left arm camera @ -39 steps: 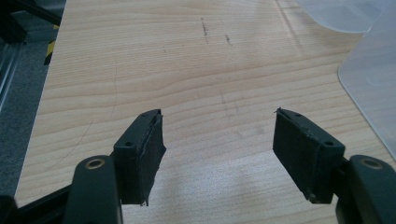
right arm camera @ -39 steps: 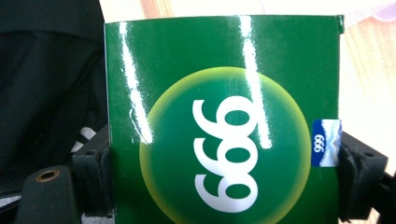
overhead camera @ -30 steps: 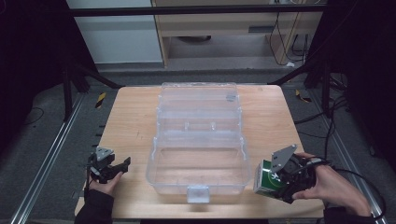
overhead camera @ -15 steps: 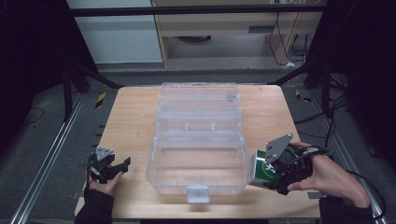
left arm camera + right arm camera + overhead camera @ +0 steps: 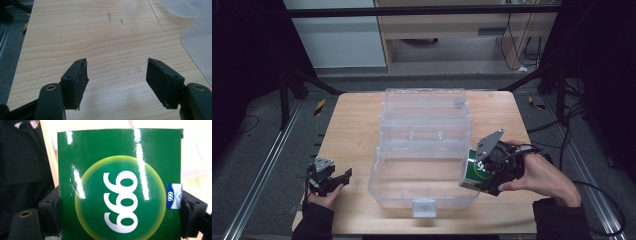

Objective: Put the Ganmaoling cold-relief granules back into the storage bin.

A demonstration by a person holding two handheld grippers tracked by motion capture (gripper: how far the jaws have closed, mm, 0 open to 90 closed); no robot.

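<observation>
Green "999" carton [image 5: 475,172], a glossy box with a yellow-rimmed circle and white numerals on its face, sits pinched between the jaws of the right gripper [image 5: 489,172], which press on its two opposite sides. In the right gripper view the carton [image 5: 120,185] stands between the black jaws, with a small blue label at its right edge. Seen from the high view, the carton is tilted and held off the table, just beside the right wall of the clear plastic storage box [image 5: 422,150], near that box's front right corner. The box stands in the middle of the wooden table [image 5: 352,135] with its lid swung open toward the far side.

The left gripper [image 5: 328,179] is held low at the table's near left corner, well apart from the box. In the left gripper view its jaws are spread wide over bare wood [image 5: 100,35], holding nothing, with an edge of the clear box [image 5: 200,47] at the right.
</observation>
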